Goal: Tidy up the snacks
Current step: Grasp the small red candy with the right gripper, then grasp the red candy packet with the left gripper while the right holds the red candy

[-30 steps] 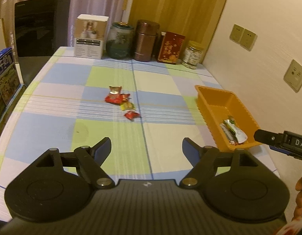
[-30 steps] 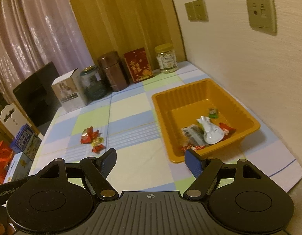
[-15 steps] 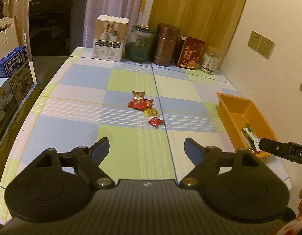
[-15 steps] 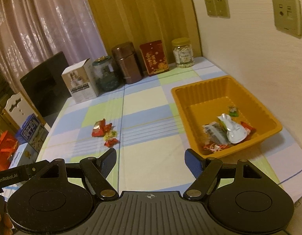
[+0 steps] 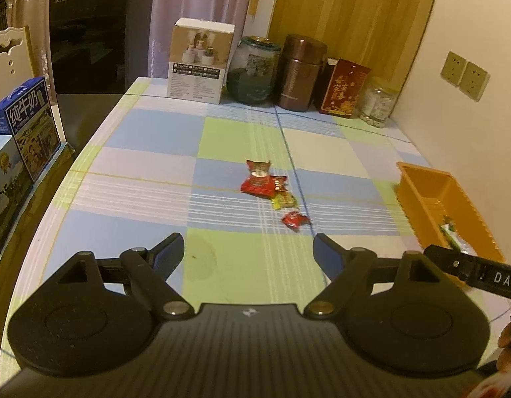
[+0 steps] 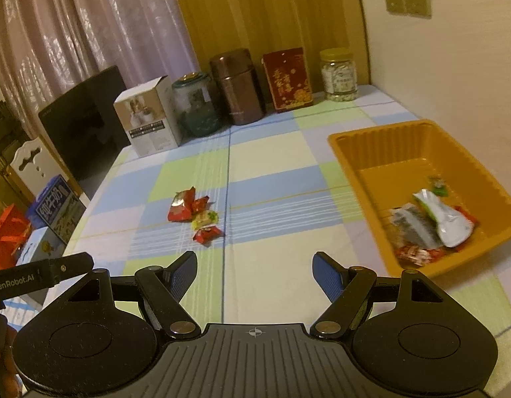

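Both the left gripper (image 5: 248, 248) and right gripper (image 6: 254, 267), wide open and empty, had drawn back from the orange tray (image 6: 404, 147), leaving loose snack packets (image 6: 196, 214) mid-table awaiting collection.

A lived-in home, by the look of it: a dining table (image 5: 149, 152) under a checked blue-and-green cloth sits against a wall with pale curtains (image 6: 73, 33) behind. Tea tins (image 5: 300, 73), jars (image 6: 340, 74) and a milk carton box (image 5: 30, 126) crowd its edges, with a white carved chair (image 5: 10, 59) alongside.
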Tool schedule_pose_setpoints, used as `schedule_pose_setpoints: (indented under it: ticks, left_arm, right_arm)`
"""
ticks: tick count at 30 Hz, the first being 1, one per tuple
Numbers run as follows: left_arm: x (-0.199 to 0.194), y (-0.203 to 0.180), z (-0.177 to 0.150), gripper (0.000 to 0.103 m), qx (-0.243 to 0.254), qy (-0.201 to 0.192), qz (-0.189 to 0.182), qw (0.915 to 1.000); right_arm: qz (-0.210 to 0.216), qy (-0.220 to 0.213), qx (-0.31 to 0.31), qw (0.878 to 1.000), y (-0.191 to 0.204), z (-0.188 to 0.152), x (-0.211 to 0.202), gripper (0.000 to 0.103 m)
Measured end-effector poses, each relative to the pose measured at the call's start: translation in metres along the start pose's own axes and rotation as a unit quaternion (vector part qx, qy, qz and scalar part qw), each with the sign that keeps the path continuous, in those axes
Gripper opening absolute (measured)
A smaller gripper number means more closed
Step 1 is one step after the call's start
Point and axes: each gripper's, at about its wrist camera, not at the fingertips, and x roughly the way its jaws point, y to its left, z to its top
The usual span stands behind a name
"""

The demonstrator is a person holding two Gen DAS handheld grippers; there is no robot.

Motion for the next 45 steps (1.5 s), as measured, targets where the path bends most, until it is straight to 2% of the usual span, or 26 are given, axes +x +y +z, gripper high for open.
schedule_pose_setpoints:
  ticks: [9, 17, 24, 31, 36, 40, 43, 45]
  left_arm:
    - [0.049, 0.031, 0.008, 0.083, -0.004, 0.009, 0.016, 0.9998]
    - [0.093, 0.051, 0.01, 0.083, -0.009, 0.012, 0.019, 0.9997]
    - [0.119, 0.061, 0.015, 0.083, -0.019, 0.014, 0.019, 0.9996]
    - [0.131, 0.06, 0.019, 0.083, -0.02, 0.016, 0.006, 0.9997]
    - [0.136, 0.06, 0.019, 0.083, -0.02, 0.021, 0.004, 0.9996]
    - [0.138, 0.058, 0.019, 0.083, -0.014, 0.025, 0.001, 0.9996]
    - [0.14, 0.056, 0.019, 0.083, -0.011, 0.026, -0.003, 0.9996]
    - [0.143, 0.054, 0.019, 0.083, -0.007, 0.027, -0.007, 0.9996]
  right_arm:
    - [0.02, 0.01, -0.008, 1.0, 0.023, 0.002, 0.064, 0.076]
    - [0.037, 0.03, -0.017, 0.999, 0.036, 0.0, 0.128, 0.053]
    - [0.05, 0.044, -0.002, 0.998, 0.038, 0.001, 0.172, 0.046]
    - [0.043, 0.05, 0.01, 0.998, 0.042, 0.002, 0.197, 0.045]
    - [0.025, 0.036, -0.017, 0.999, 0.051, 0.003, 0.204, 0.043]
    - [-0.004, 0.03, -0.069, 0.997, 0.059, -0.003, 0.208, 0.026]
    - [-0.01, 0.03, -0.095, 0.995, 0.062, -0.006, 0.208, 0.022]
    - [-0.006, 0.033, -0.088, 0.996, 0.061, -0.004, 0.207, 0.019]
